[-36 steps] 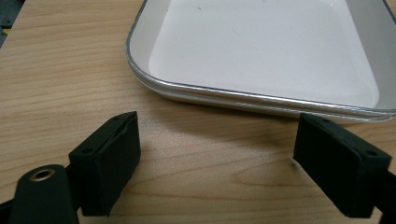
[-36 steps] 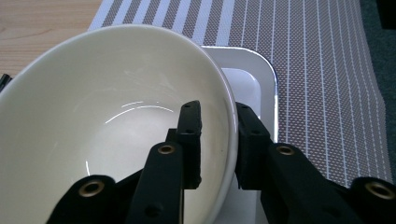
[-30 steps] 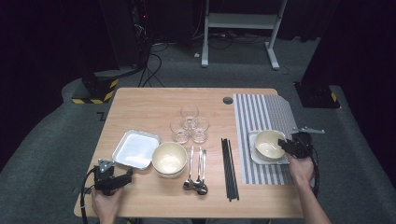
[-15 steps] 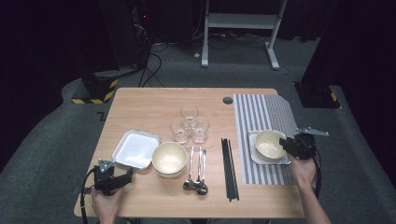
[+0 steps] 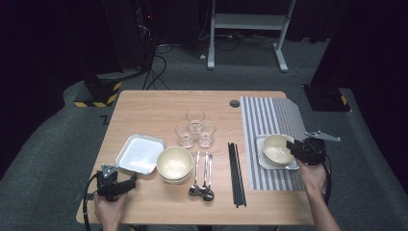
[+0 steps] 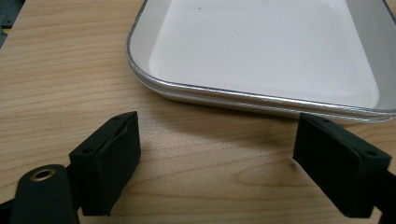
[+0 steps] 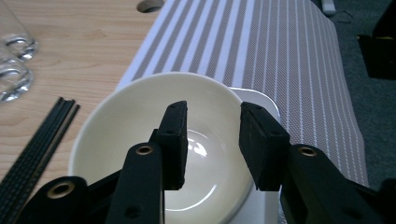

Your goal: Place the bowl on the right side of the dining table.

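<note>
The right claw (image 5: 294,147) is hovering at the right rim of a cream bowl (image 5: 277,148), and its jaws have just been opening; in the right gripper view the claw (image 7: 211,142) is standing released above the bowl (image 7: 135,140), with nothing but air between its pads. The bowl is sitting on a small white plate (image 5: 289,166), which is lying on a striped mat (image 5: 269,115) at the right side of the wooden bench (image 5: 149,103). The person's right hand (image 5: 312,175) is coming in from the bottom edge.

At the near left corner of the bench the left claw (image 5: 127,183) is lying low, pointing toward a white square tray (image 5: 140,154). In the left gripper view the claw (image 6: 233,154) is gaping wide and released, its pads resting just short of the tray (image 6: 261,56) and not touching it.

A second cream bowl (image 5: 174,163) is sitting just beside the tray. Two spoons (image 5: 202,175) and a set of black chopsticks (image 5: 236,173) are lying between that bowl and the mat, and three glasses (image 5: 195,127) are standing clustered behind them.
</note>
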A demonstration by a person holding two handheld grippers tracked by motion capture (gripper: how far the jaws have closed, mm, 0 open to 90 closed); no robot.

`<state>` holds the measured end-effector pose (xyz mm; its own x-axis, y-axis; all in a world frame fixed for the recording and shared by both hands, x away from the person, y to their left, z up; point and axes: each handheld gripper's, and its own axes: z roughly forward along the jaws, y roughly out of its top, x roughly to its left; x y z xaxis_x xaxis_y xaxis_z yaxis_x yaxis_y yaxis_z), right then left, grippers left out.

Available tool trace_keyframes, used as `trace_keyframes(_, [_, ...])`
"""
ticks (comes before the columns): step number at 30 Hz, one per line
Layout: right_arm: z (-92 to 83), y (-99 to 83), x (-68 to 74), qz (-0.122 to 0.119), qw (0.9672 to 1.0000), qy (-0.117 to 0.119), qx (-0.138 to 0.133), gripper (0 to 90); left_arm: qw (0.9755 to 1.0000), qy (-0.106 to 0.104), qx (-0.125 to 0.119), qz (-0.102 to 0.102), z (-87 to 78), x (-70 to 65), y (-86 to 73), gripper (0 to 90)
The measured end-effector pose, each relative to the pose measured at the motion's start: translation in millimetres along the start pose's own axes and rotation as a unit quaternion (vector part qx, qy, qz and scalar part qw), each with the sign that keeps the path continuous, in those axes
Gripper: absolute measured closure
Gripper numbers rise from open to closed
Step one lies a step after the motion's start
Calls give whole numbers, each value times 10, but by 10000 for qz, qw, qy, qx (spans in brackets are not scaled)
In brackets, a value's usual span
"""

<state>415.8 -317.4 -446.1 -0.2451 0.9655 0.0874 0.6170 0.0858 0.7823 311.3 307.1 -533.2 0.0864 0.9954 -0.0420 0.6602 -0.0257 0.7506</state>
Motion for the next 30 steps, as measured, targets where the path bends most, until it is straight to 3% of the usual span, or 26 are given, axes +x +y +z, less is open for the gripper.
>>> trace_keyframes(15, [-43, 39, 416, -379, 9978, 512, -180, 593, 10000, -1, 0, 0, -1, 1, 0, 152])
trace_keyframes(30, [62, -5, 835, -830, 9919, 929, -242, 615, 10000, 2, 0, -2, 0, 0, 0, 153])
